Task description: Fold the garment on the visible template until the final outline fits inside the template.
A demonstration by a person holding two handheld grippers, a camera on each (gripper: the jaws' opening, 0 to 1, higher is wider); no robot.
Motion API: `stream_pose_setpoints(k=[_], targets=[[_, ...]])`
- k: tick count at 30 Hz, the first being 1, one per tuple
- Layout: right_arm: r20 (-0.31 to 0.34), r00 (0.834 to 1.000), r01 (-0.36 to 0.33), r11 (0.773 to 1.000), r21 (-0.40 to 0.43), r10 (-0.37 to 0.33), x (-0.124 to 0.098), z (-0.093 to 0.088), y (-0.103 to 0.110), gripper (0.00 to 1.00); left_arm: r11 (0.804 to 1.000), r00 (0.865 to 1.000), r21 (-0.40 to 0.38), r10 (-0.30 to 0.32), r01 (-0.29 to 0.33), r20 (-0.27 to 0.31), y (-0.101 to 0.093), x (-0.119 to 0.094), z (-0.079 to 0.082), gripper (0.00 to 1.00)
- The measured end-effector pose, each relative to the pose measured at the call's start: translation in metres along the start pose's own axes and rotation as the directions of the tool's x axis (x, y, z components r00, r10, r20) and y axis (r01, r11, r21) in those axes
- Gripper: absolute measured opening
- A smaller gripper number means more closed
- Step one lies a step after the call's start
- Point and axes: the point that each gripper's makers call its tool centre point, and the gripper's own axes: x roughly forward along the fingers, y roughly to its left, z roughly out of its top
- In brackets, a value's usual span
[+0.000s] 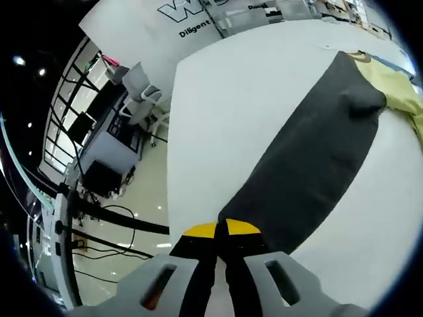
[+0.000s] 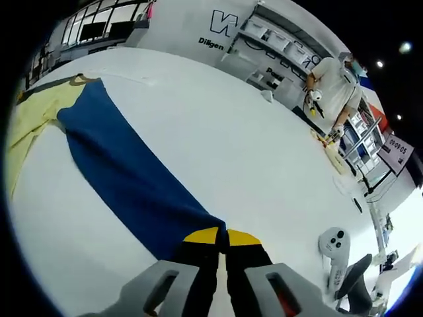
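Left gripper view had the left gripper [image 1: 221, 232] with its jaws pressed together on the near end of a dark trouser leg [image 1: 310, 158] lying flat on the white table [image 1: 225, 112], and right gripper view showed the right gripper [image 2: 222, 239] closed likewise on the end of the blue trouser leg [image 2: 125, 178]. The yellow part of the garment [image 1: 400, 89] lay at the far end. Done well, I judge, both hems should lift together and travel level toward that yellow end, so the fold lands square without dragging.
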Motion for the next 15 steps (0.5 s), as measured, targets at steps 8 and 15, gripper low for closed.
stream_pose_setpoints(k=[8,15], targets=[[-0.033,0.999,-0.017,1.0,-0.012,0.016,0.003,-0.009,-0.001,0.0,1.0,1.0,0.025,-0.005,0.005,-0.004,0.001,0.004,0.0,0.04],[-0.054,0.998,-0.028,0.999,-0.026,0.026,0.004,-0.013,0.0,0.0,0.999,1.0,0.047,-0.007,0.007,-0.003,0.0,0.004,0.0,0.04]])
